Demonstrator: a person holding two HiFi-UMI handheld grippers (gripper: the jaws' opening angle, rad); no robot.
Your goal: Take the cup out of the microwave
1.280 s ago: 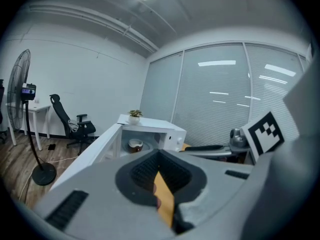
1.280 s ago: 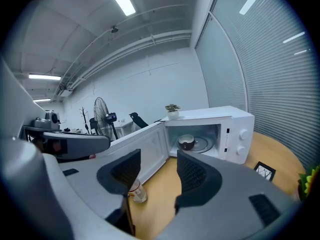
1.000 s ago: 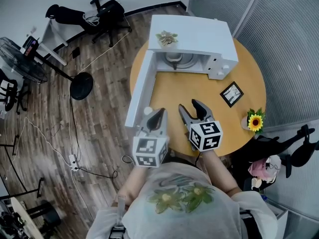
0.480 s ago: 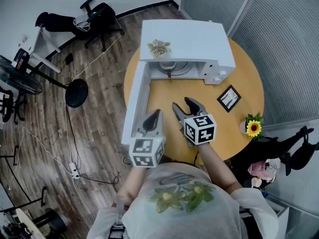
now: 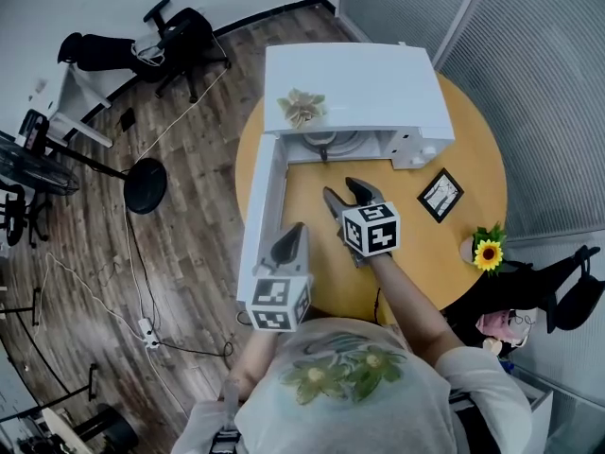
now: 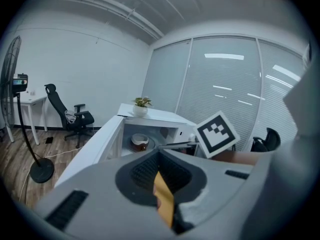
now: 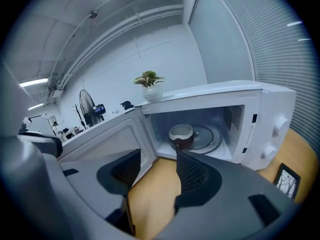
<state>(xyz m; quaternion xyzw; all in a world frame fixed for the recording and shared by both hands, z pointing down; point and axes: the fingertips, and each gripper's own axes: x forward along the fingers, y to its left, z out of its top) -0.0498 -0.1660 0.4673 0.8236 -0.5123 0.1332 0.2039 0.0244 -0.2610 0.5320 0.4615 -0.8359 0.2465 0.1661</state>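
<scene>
A white microwave [image 5: 359, 83] stands on a round wooden table [image 5: 473, 168], its door [image 5: 260, 206] swung fully open toward the person's left. The cup [image 7: 182, 134], dark with a pale rim, sits inside on the glass turntable [image 7: 210, 138], toward the front and the door side of the cavity. Nothing is touching it.

The right gripper [image 5: 345, 192] hovers over the table in front of the opening. Its jaws are spread wide with nothing between them, and the cup lines up just beyond the tip of the right-hand jaw. The left gripper [image 5: 293, 235] hangs back near the free edge of the door; its jaws are pressed almost together and hold nothing.

Likely risks: the cup sits off-centre to the jaw gap, so a straight push in could knock it with one jaw and slide or tip it on the turntable; a grip on the rim alone might let it swing or slip on the way out; lifting too early could strike the roof of the cavity; whether the cup holds liquid cannot be told.

Compared with a second ago, the right gripper has moved forward from near the person's body toward the opening; the left gripper has stayed back by the door; the cup has not moved.
</scene>
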